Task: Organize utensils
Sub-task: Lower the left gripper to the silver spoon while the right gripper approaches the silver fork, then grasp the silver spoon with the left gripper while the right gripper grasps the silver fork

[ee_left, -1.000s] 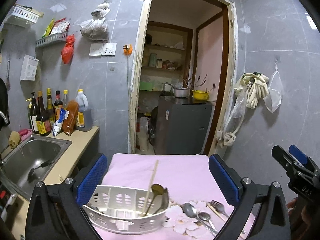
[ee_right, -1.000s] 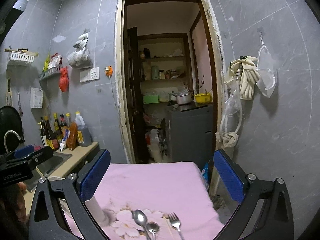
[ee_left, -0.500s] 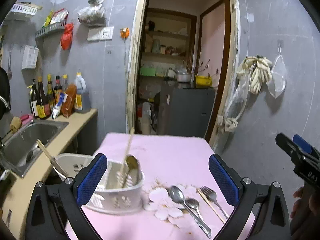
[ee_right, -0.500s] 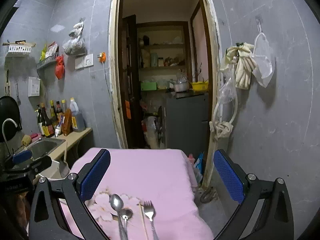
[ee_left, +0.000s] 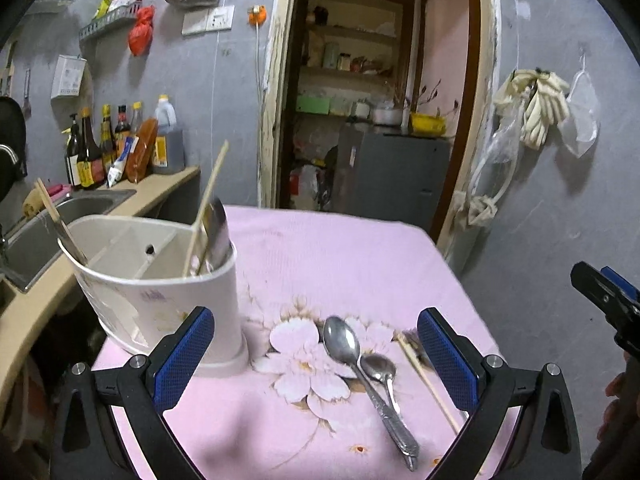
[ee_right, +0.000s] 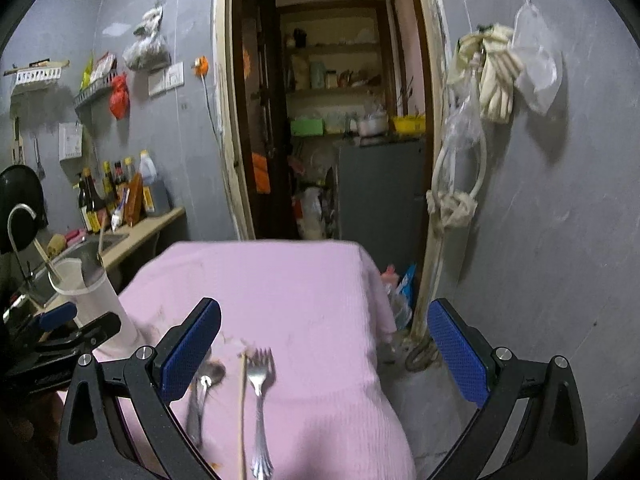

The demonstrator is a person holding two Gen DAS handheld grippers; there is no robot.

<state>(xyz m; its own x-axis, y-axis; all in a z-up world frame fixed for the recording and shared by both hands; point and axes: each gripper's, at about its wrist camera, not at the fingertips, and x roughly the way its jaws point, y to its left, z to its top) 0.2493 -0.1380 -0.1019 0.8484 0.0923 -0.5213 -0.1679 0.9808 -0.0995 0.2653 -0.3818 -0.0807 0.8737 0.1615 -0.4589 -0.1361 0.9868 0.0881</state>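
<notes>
Two spoons are laid side by side on the pink flowered tablecloth, the larger touching the smaller, with a single chopstick just to their right and a fork beside that, seen clearly only from the right wrist. To the left of the spoons a white utensil holder is stood upright on the cloth; a chopstick and a metal utensil are leant in its right compartment, and another stick is propped at its far left rim. The left gripper is held low over the cloth with its jaws wide apart, the holder's base partly hidden behind its left finger and the fork mostly covered by its right one. The right gripper is likewise spread open above the fork and chopstick, nothing between its pads. Beyond the table, a sink and a counter with bottles are seen at the left, and an open doorway stands behind.
</notes>
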